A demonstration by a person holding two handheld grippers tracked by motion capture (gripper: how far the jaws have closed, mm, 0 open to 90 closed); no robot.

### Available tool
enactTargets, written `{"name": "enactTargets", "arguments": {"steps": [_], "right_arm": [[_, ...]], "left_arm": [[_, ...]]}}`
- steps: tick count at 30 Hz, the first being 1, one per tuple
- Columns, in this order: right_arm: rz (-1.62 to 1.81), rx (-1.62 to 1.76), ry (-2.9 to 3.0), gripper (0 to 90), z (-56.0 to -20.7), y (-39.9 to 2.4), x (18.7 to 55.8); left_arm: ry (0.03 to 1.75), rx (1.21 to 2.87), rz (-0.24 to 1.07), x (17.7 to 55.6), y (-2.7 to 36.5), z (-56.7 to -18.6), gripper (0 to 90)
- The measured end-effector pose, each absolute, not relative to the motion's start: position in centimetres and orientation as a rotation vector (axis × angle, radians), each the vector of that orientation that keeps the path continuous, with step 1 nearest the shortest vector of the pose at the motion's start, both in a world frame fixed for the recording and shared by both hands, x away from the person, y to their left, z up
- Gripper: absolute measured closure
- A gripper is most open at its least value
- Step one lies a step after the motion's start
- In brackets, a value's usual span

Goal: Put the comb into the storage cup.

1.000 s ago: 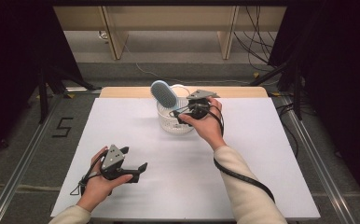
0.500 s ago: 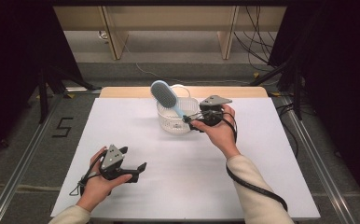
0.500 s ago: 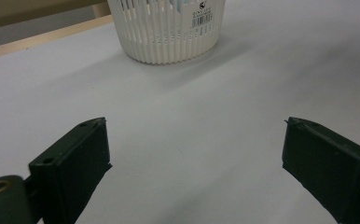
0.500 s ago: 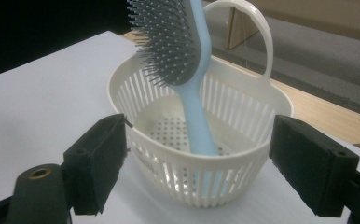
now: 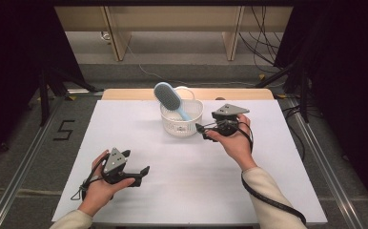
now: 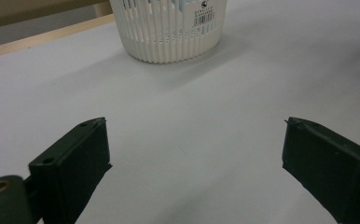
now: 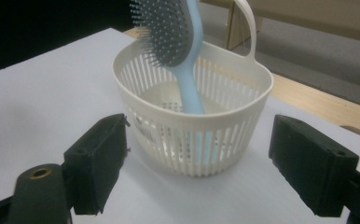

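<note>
I am watching the white basket [image 5: 182, 120] sitting at the upper centre of the high view, on the far part of the white table [image 5: 182, 191]. A light blue hairbrush [image 5: 170, 99] is standing in it, handle down inside the basket, head leaning out over the rim toward the upper left of the frame, bristles facing the right tool's camera.

My right tool [image 5: 202, 129] is hovering just to the right of the basket in the high view, its tips pointing at the basket wall; from that camera I cannot tell whether they are touching it, though they seem slightly apart. In the right gripper view its jaws are standing wide, with the basket [image 7: 192, 126] between and beyond them, gripping nothing.

My left tool [image 5: 141, 172] is resting low at the lower left of the high view, well apart from the basket. In the left gripper view its jaws are spread wide over bare table, and the basket [image 6: 169, 28] is showing at the top of the frame.
</note>
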State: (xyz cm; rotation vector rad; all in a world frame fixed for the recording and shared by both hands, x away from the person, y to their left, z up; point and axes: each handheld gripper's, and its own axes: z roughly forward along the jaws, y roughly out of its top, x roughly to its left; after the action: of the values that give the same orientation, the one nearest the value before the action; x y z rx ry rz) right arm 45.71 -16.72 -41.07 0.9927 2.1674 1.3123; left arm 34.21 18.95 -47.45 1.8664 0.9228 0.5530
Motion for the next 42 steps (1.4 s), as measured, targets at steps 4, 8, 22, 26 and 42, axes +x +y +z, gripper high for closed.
{"name": "enactTargets", "arguments": {"steps": [4,8,22,26,42], "right_arm": [[1.312,0.989,2.166,20.3,-41.3,-17.5,44.9],[1.32,0.979,2.164,20.8,-41.5,-18.2,44.0],[1.341,0.995,2.131,20.2,-41.7,-21.1,41.8],[1.347,1.007,2.115,20.7,-41.8,-22.0,41.1],[1.339,1.02,2.1,20.0,-42.8,-24.9,38.8]], "left_arm": [[0.921,1.867,0.553,34.2,18.9,-47.4,7.0],[0.921,1.868,0.554,34.2,18.9,-47.4,7.0],[0.923,1.861,0.553,34.2,19.0,-47.4,7.0],[0.924,1.861,0.554,34.2,19.0,-47.3,7.0],[0.93,1.862,0.554,34.2,19.0,-47.4,7.0]]}}
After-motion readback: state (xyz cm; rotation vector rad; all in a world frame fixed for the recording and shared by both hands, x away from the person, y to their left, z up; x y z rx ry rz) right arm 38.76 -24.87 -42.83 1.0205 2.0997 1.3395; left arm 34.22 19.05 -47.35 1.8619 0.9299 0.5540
